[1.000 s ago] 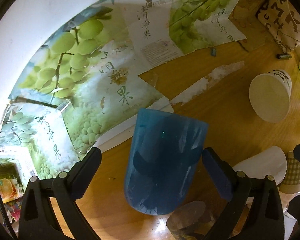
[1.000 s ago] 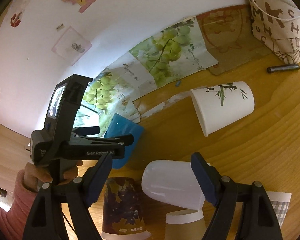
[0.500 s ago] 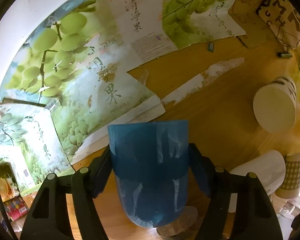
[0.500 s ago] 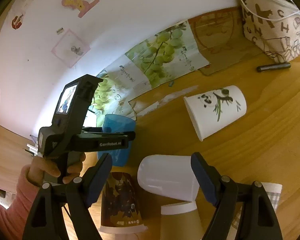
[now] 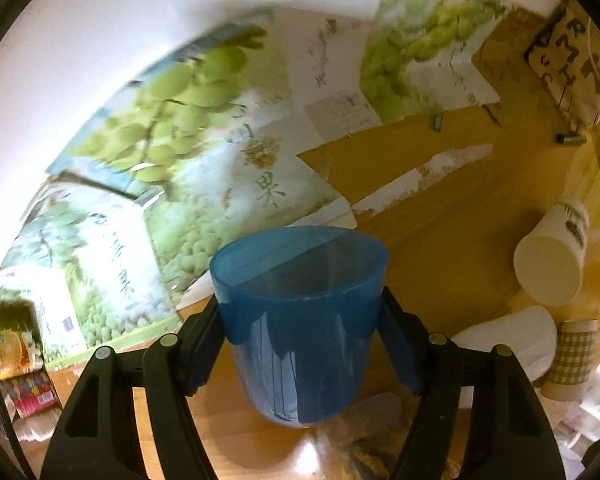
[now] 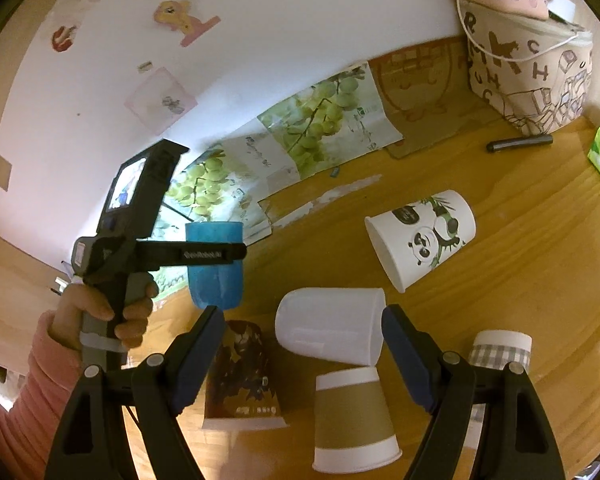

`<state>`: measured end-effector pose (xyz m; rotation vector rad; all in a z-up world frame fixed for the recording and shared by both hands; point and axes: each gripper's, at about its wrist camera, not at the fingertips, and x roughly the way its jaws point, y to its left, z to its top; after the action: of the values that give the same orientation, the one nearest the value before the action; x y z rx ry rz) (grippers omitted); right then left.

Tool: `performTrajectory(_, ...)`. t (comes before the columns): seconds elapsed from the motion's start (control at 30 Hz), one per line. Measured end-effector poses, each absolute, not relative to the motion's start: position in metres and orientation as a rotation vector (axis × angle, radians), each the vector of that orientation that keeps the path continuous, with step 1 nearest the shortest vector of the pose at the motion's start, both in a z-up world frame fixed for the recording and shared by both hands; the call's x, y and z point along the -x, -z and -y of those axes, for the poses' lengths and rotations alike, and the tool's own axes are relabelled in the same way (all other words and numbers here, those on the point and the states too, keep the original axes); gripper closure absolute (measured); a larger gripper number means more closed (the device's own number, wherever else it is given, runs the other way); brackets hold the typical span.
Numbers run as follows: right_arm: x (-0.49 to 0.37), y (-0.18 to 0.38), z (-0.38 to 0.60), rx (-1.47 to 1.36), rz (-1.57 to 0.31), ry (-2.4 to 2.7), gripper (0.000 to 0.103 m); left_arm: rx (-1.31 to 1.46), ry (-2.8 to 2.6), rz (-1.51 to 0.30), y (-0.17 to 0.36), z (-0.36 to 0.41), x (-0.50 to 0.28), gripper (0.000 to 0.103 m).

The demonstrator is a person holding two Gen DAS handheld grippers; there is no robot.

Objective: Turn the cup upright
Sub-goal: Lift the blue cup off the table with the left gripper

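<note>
My left gripper is shut on a translucent blue plastic cup, holding it upright with its mouth up, above the wooden table. The right wrist view shows the same blue cup held in the left gripper off the table. My right gripper is open and empty, its fingers either side of a white plastic cup that lies on its side.
A panda paper cup lies on its side to the right. A dark printed cup, a brown-banded cup and a checked cup stand mouth down near me. Grape posters, a lettered bag and a marker are at the back.
My left gripper closed on the blue cup, lifted it off the table and turned it from lying down to mouth up. The right gripper stayed open over the white cup.
</note>
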<state>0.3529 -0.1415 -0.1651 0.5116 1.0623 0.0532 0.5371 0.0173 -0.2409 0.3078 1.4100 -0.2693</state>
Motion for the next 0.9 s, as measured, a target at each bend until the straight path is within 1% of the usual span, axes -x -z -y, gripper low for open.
performTrajectory(0.2, -0.335, 0.147, 0.133, -0.474, -1.046, -0.066, 0.021, -0.277, 0.237, -1.348, 0.205, -0.036, -0.520, 0.029)
performTrajectory(0.33, -0.322, 0.140, 0.130, -0.446, -1.037, -0.071, 0.021, -0.255, 0.207, -1.338, 0.189, -0.045, -0.504, 0.029)
performTrajectory(0.6, -0.288, 0.125, 0.127, -0.420, -1.021, -0.116, 0.021, -0.232, 0.160, -1.309, 0.162, -0.055, -0.454, 0.029)
performTrajectory(0.9, -0.242, 0.114, 0.123, -0.347, -1.021, -0.198, 0.021, -0.209, 0.096, -1.286, 0.134, -0.064, -0.381, 0.029)
